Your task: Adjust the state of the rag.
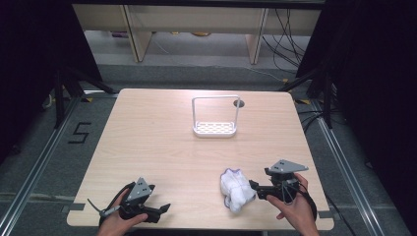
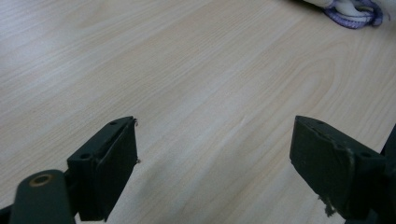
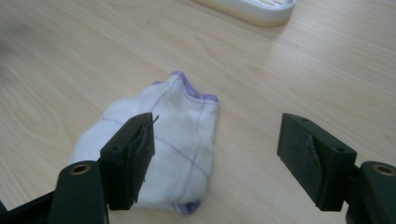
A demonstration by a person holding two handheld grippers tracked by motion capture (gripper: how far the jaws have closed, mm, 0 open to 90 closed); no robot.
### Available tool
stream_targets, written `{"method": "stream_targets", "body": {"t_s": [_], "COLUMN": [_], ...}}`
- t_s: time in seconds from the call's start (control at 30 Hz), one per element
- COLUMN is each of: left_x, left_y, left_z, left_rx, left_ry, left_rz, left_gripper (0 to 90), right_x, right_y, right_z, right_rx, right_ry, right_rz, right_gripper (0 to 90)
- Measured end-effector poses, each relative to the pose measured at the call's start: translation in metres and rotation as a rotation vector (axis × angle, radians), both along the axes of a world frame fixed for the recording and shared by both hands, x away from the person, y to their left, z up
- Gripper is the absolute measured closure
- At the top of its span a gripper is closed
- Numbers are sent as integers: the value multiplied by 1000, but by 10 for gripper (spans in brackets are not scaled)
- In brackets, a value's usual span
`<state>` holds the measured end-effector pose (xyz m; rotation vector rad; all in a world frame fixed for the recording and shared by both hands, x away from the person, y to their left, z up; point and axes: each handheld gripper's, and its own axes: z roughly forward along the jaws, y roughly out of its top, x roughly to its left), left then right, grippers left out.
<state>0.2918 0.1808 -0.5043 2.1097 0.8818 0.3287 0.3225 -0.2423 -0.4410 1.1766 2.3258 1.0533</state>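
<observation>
Right now my right gripper (image 1: 259,190) sits released beside the crumpled white cloth with purple stitched edging (image 1: 236,190), lower right of centre in the high view on the pale wood table (image 1: 157,142); I'd slide the jaws over a thick fold before clenching, so the pads take several layers. My left gripper (image 1: 160,210) is released too, lower left. The cloth's underside is hidden, and the white slotted tray with its wire handle (image 3: 252,9) is cut off at the top of the right gripper view
</observation>
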Motion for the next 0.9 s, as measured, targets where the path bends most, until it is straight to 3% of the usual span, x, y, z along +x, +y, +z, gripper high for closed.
{"method": "stream_targets", "body": {"t_s": [0.2,0.3,0.37,0.43,0.5,0.6,0.63,0.8,0.87,0.9], "left_x": [1,1,2,1,2,2,2,2,2,2], "left_y": [1,2,2,2,3,3,4,4,4,4], "left_z": [0,1,1,0,0,1,1,2,1,1], "left_rx": [-6,10,8,11,5,16,21,13,10,13], "left_ry": [5,-3,-5,-5,-6,-14,-14,-11,-11,-11], "left_rz": [9,-14,-13,-11,-6,-4,-11,-15,-10,-12], "left_gripper": [148,148,148,148,148,148,148,148,148,148], "right_x": [16,25,30,34,38,45,49,60,65,64], "right_y": [28,41,50,56,62,67,68,76,76,78], "right_z": [3,0,-4,-8,-10,-14,-15,-25,-30,-30], "right_rx": [-51,-53,-53,-64,-73,-87,-114,-131,-145,-141], "right_ry": [33,57,78,56,86,90,110,177,167,224], "right_rz": [69,90,89,110,107,101,117,115,129,113], "right_gripper": [321,387,423,463,497,532,548,613,708,769]}}
